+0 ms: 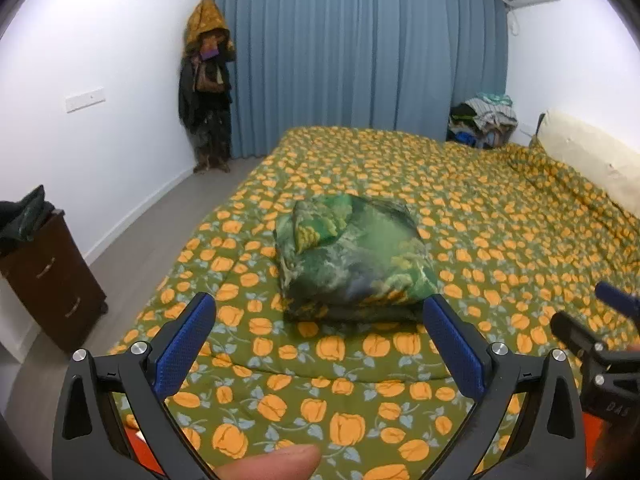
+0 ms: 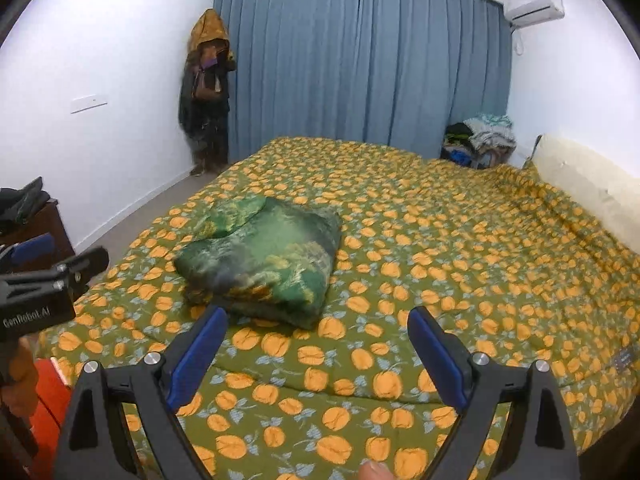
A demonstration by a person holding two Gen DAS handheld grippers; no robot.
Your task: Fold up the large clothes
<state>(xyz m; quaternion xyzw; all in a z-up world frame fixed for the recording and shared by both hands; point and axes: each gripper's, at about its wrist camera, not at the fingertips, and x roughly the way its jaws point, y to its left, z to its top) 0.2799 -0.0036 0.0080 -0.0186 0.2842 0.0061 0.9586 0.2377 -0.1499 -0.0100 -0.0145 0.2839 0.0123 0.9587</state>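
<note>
A green patterned garment lies folded into a thick square bundle on the bed, also seen left of centre in the right wrist view. My left gripper hangs open just in front of the bundle, above the bedspread, nothing between its blue pads. My right gripper is open too, held to the right of and slightly short of the bundle. Each gripper shows at the edge of the other's view: the right gripper and the left gripper.
The bed carries an olive bedspread with orange flowers. A dark wooden drawer unit stands left of the bed. Clothes hang in the corner by the blue curtain. A clothes pile sits at the far right, a cream headboard beside it.
</note>
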